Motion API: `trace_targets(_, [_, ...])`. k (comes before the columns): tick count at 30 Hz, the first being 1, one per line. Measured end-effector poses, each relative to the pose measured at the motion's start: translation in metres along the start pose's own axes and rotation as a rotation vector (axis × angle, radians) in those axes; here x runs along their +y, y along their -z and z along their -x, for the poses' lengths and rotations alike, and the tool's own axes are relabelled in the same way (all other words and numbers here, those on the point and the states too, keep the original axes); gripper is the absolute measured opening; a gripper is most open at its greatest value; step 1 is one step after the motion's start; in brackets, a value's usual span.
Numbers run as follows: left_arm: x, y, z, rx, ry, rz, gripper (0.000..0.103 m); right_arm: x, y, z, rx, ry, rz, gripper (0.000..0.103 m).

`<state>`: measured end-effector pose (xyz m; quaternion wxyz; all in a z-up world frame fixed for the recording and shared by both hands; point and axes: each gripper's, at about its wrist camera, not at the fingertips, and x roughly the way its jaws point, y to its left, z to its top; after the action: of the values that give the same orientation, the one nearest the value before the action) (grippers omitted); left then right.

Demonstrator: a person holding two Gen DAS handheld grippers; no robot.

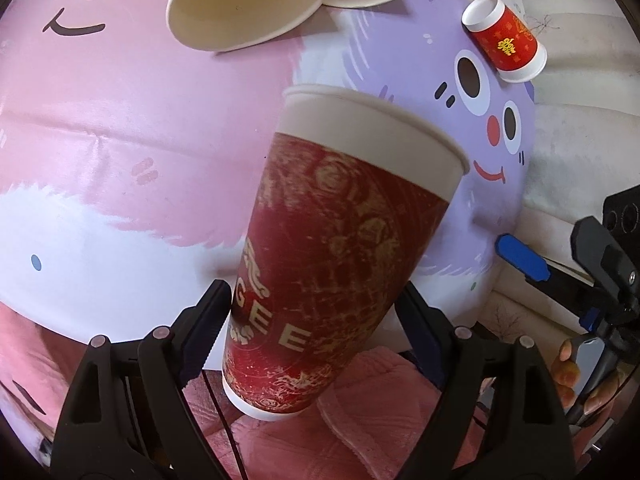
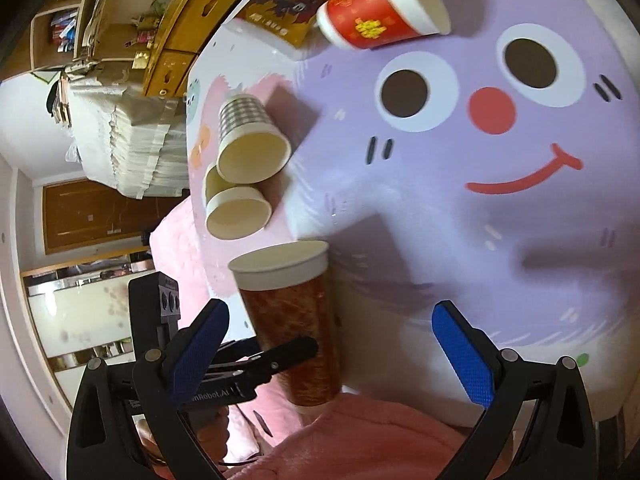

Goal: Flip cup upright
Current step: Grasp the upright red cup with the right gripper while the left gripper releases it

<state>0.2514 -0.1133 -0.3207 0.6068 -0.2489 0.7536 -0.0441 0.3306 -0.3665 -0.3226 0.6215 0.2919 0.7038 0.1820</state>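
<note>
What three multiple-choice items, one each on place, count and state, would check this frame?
1. Where is the tall red cup?
A. between the left gripper's fingers
B. lying on the table
C. stacked in a plain cup

2. How many plain cream cups lie on the table?
A. one
B. two
C. four

3. How is the right gripper?
A. shut on a cup
B. open, holding nothing
C. out of view

Answers: 1 A, fingers flank its lower body. 2 B, the right wrist view shows two together. 3 B, its blue pads stand wide apart.
</note>
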Motion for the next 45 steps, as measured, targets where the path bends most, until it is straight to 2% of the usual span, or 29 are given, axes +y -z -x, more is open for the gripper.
trace_targets(7, [0.009, 0.007, 0.03, 0.004, 0.051, -0.014, 0.082, 0.024, 0.005, -0.018, 0.029, -0.01, 0.005, 0.103])
trace_targets(13, [0.018, 0.011, 0.062, -0.004, 0.08, -0.073, 0.083, 0.041, 0.014, -0.044, 0.04, 0.049, -0.026, 0.103])
trace_targets(22, [0.052, 0.008, 0.078, 0.043, 0.072, -0.168, 0.083, 0.069, 0.027, -0.106, 0.015, 0.049, -0.115, 0.103])
trace_targets(30, [0.086, 0.006, 0.089, 0.057, 0.043, -0.265, 0.083, 0.111, 0.031, -0.165, -0.056, 0.103, -0.105, 0.103])
trace_targets(33, [0.097, 0.004, 0.095, 0.047, 0.015, -0.291, 0.083, 0.124, 0.035, -0.169, -0.099, 0.135, -0.105, 0.101])
trace_targets(35, [0.106, 0.004, 0.1, 0.037, 0.004, -0.298, 0.083, 0.131, 0.035, -0.173, -0.124, 0.148, -0.108, 0.092])
trace_targets(37, [0.112, 0.003, 0.103, 0.033, -0.004, -0.305, 0.083, 0.136, 0.038, -0.177, -0.141, 0.16, -0.115, 0.088])
trace_targets(45, [0.117, 0.001, 0.104, -0.001, -0.079, -0.343, 0.083, 0.133, 0.051, -0.169, -0.199, 0.152, -0.159, 0.085])
